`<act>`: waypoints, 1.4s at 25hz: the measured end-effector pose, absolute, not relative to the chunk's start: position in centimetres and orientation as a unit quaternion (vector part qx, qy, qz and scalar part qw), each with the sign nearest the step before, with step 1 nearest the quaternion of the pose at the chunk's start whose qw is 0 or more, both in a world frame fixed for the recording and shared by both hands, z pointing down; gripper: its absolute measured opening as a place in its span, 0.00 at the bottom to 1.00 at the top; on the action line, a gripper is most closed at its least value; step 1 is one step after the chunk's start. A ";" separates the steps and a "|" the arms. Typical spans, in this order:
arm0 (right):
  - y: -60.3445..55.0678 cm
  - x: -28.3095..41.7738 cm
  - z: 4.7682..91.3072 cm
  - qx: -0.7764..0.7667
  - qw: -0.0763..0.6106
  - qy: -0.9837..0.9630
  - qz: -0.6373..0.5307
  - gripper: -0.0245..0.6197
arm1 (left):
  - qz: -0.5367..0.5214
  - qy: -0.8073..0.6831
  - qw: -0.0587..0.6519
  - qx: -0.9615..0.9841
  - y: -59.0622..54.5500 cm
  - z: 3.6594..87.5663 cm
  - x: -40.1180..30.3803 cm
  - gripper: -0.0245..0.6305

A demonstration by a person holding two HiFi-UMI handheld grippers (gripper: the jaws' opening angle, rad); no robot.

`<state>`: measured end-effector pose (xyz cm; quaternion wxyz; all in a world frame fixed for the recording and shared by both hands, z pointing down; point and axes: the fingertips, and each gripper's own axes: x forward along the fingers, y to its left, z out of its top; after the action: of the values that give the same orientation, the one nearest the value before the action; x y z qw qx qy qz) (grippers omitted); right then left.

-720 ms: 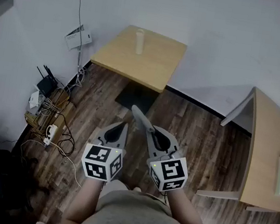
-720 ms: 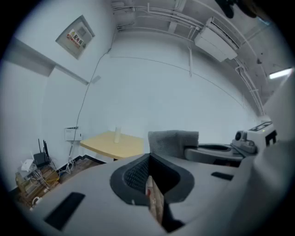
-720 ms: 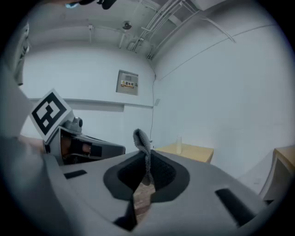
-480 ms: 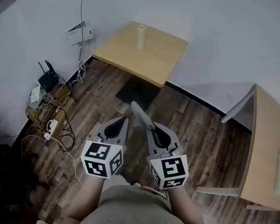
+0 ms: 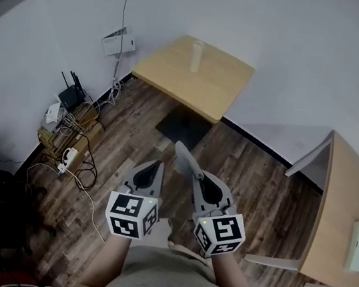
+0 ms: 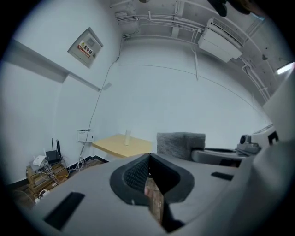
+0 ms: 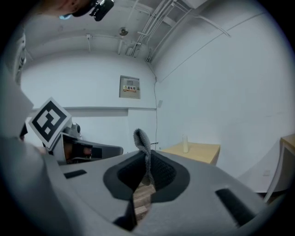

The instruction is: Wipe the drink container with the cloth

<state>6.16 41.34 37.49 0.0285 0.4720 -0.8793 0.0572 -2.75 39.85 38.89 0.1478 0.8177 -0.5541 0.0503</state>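
In the head view you hold both grippers low in front of you, over the wooden floor (image 5: 248,177). Your left gripper (image 5: 160,165) has its fingers pressed together with nothing in them. Your right gripper (image 5: 197,175) pinches the grey cloth (image 5: 183,155), which sticks out past the fingertips toward 11 o'clock. The drink container (image 5: 196,55) stands upright on the small table (image 5: 202,85) at 12 o'clock, well apart from both grippers. Only floor and the table's dark base (image 5: 182,128) lie between. A router (image 5: 72,97) and cables (image 5: 73,156) sit by the wall at 9 o'clock, and a second table (image 5: 345,206) stands at 3 o'clock.

In the left gripper view the fingers meet and are empty. The drink container shows beyond them at 11 o'clock and the cloth at 1 o'clock.

In the right gripper view the fingers are closed on the cloth, whose free end stands up above them. The drink container is on its table at 2 o'clock, and your left gripper's marker cube (image 7: 48,120) is at 9 o'clock.
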 end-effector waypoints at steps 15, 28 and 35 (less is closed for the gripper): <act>29.1 3.1 37.1 0.473 0.038 -0.879 0.041 0.06 | 0.035 -0.533 0.172 0.828 27.1 40.1 -5.5 0.04; 15.0 -1.5 36.0 0.495 0.039 -0.867 0.045 0.06 | 0.034 -0.494 0.195 0.847 12.8 38.9 -9.1 0.04; 9.3 -3.1 36.5 0.509 0.032 -0.859 0.052 0.06 | 0.043 -0.487 0.187 0.852 6.9 39.2 -11.0 0.04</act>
<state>-3.12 9.34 36.47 0.0318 0.5092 -0.8585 0.0518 -11.01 6.94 39.20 0.1869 0.8518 -0.4874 0.0432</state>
